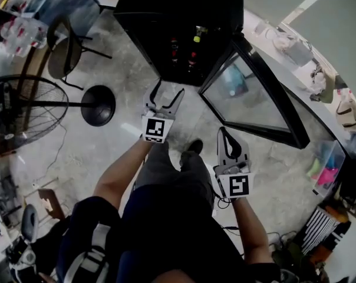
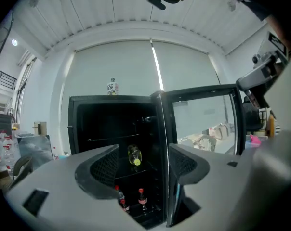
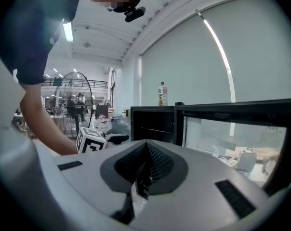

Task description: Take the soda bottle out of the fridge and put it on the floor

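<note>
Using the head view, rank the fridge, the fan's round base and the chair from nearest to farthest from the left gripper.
1. fridge: straight ahead of the left gripper, its open front just beyond the open jaws.
2. fan base: on the floor, off to the left.
3. chair: farther left and ahead, beyond the fan base.

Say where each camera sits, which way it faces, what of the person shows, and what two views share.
Head view: on the head, looking steeply down at the open fridge; arms, legs, left gripper and right gripper show.
Left gripper view: on that gripper, facing into the fridge at bottles; its open jaws show.
Right gripper view: on that gripper, facing the fridge; shut jaws and an arm show.
Shared: both gripper views see the top bottle on the fridge.
</note>
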The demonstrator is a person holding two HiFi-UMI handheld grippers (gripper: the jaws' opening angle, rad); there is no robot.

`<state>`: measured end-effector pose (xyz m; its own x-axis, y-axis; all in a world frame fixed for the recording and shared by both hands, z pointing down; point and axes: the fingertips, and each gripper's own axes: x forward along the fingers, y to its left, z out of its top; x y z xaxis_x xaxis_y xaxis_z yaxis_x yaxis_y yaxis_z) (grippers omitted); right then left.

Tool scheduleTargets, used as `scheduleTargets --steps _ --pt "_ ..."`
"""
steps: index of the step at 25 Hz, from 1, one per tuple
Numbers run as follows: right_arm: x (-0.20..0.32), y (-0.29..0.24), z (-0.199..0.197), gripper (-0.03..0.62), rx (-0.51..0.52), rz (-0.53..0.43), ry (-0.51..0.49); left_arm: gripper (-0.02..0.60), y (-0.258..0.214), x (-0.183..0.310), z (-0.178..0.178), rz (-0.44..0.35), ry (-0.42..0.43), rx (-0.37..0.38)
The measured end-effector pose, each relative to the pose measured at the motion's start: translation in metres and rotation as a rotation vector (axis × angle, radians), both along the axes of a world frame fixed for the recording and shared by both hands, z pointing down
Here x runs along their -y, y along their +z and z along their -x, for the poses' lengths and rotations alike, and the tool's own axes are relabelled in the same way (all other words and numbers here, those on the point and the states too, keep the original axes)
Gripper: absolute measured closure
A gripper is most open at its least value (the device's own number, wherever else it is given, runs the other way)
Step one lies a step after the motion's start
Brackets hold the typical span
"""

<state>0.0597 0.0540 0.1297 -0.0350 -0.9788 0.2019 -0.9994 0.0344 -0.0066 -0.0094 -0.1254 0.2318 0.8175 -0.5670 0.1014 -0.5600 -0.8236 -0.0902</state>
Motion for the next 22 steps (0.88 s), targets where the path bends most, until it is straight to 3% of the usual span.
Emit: scheduleTargets --steps 13,22 --pt "0.046 0.128 0.007 0.576 -0.014 0.002 0.043 0.263 0.190 0.084 -0.040 0.023 0.009 0.048" --pt "0.080 0.207 -0.011 0.576 -0.031 -0.016 0.023 0.264 0.327 0.134 -0.060 0.065 -0.056 0.080"
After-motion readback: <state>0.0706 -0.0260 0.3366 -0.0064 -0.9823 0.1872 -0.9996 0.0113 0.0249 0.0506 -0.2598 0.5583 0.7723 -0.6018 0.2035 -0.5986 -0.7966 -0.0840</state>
